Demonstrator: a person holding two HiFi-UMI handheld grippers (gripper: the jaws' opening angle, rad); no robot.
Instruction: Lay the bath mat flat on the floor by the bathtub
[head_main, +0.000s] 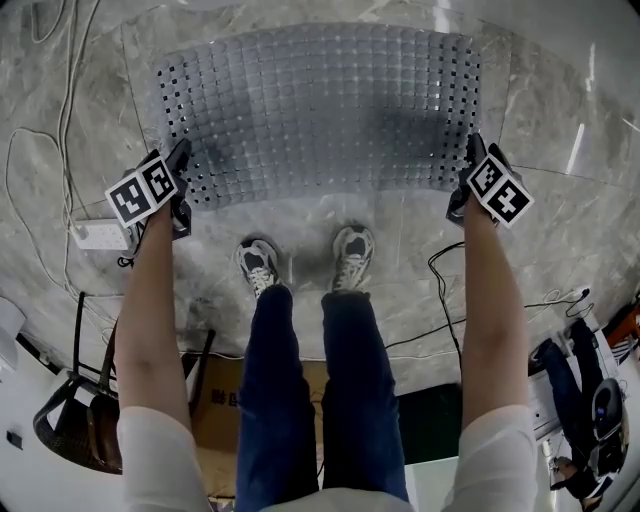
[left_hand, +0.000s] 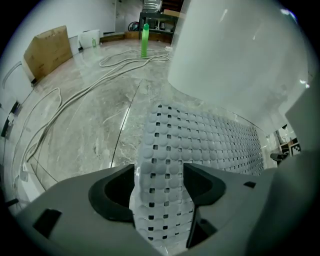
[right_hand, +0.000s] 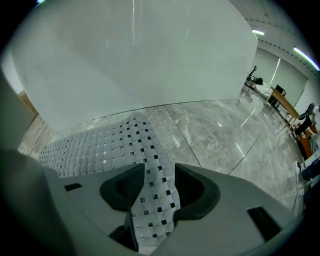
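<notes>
The translucent grey bath mat (head_main: 320, 110), studded and full of small holes, lies spread on the marble floor just ahead of the person's shoes (head_main: 258, 263). My left gripper (head_main: 181, 187) sits at its near left corner and my right gripper (head_main: 465, 180) at its near right corner. In the left gripper view the mat corner (left_hand: 162, 165) runs up between the jaws of the left gripper (left_hand: 160, 186), which stand open around it. In the right gripper view the other corner (right_hand: 152, 175) lies likewise between the open jaws of the right gripper (right_hand: 160, 189). The white bathtub wall (left_hand: 240, 55) (right_hand: 135, 60) rises right behind the mat.
White cables (head_main: 40, 150) and a power strip (head_main: 100, 236) lie on the floor to the left; a black cable (head_main: 440, 290) runs on the right. A green bottle (left_hand: 145, 41) and a cardboard box (left_hand: 47, 50) stand far off. A dark chair (head_main: 70, 420) is behind, left.
</notes>
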